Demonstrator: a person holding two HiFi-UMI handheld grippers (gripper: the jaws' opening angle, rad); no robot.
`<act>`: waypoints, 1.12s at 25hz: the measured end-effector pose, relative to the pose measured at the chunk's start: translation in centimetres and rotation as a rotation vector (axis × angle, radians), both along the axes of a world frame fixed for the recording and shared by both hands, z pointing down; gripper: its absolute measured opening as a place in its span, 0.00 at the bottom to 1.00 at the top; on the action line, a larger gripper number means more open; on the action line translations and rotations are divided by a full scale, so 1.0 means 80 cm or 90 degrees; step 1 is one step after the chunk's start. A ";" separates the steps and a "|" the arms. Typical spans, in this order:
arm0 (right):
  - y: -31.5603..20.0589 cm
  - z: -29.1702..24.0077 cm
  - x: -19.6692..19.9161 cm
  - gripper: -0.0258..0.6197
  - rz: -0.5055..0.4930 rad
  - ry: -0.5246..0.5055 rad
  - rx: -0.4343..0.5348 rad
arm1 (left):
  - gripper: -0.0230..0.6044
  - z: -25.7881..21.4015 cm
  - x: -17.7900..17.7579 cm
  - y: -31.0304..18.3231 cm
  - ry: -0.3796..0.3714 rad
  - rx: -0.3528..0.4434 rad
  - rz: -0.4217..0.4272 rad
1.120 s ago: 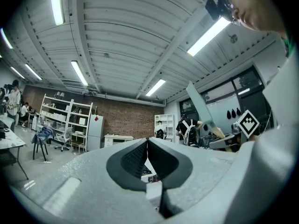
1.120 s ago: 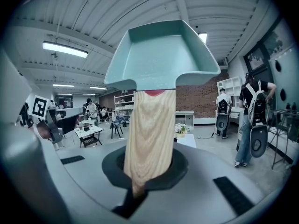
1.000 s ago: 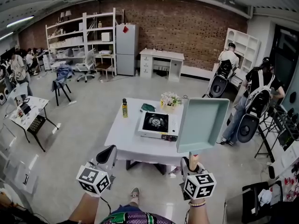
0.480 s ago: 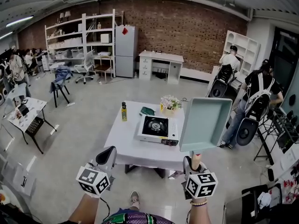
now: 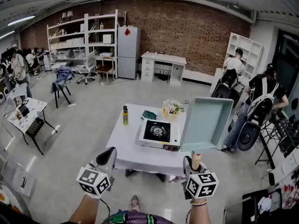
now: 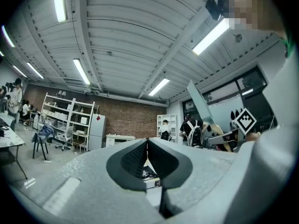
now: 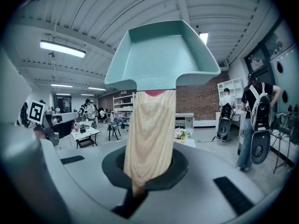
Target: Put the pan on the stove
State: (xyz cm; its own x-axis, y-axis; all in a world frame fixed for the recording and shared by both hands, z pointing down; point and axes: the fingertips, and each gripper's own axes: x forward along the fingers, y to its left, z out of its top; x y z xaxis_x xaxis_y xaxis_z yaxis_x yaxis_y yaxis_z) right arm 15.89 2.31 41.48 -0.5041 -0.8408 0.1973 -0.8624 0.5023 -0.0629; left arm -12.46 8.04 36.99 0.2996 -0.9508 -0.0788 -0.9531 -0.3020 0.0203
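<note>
Nearest, the left claw point(image 5: 108, 153) has its jaws pressed together with nothing between them, which only the left gripper view makes plain. The right claw point(image 5: 193, 159) is clamped on the pan's wooden handle point(image 7: 148, 134). The handle's grain and the red patch at its top show only in the right gripper view.

The pan point(image 5: 206, 124) stands upright in the air above that claw, its hollow facing the person. In the left gripper view it appears edge-on, as a thin slanted slab.

The head view alone sets the pan against the worktop point(image 5: 125, 146): it overlaps the right edge, just right of the stove point(image 5: 160, 134) and not on it. Behind the stove stand a bottle point(image 5: 125, 115) and flowers point(image 5: 172, 107).
</note>
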 end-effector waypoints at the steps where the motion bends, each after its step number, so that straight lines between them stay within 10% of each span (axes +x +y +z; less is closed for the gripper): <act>1: -0.005 0.000 -0.001 0.04 0.000 0.005 0.000 | 0.07 -0.001 0.000 -0.005 0.001 0.001 0.001; 28: -0.213 -0.012 -0.054 0.04 0.008 0.024 -0.021 | 0.07 0.009 -0.059 -0.223 0.021 -0.027 0.004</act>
